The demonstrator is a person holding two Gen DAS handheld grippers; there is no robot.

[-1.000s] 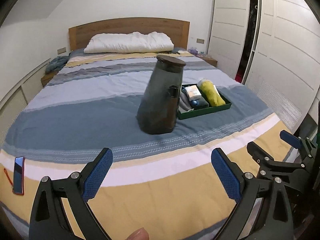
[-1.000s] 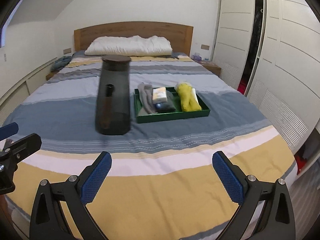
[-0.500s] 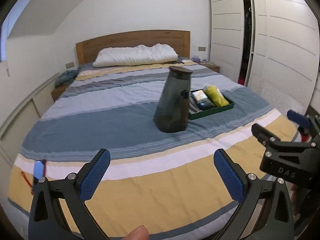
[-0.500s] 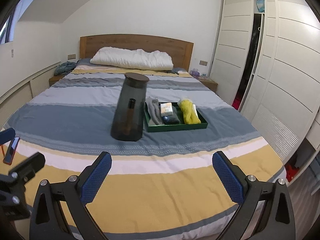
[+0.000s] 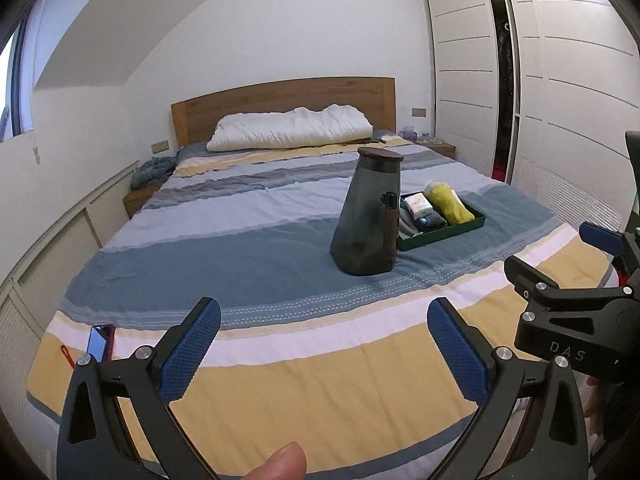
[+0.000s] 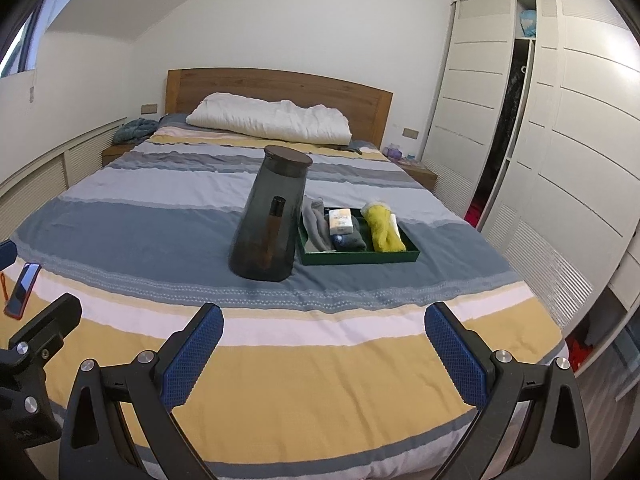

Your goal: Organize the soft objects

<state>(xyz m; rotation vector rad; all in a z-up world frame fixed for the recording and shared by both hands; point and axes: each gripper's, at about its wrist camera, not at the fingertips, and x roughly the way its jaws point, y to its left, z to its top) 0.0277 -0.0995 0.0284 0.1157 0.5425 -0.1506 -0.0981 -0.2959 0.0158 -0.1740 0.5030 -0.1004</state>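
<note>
Approach step, it seems: left gripper (image 5: 324,350) and right gripper (image 6: 324,350) hang released, empty; next, reach the shallow green rectangular tray (image 6: 360,258) of rolled cloths

White bedroom (image 6: 280,20), striped bed (image 6: 160,220)

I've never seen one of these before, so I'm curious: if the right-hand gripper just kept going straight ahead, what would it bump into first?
Probably the bedcover. The right gripper is open and empty, aimed across the bed; nothing lies before the dark smoky jug, which stands roughly ahead, slightly left, beside the green tray. Depth is hard to judge.
</note>
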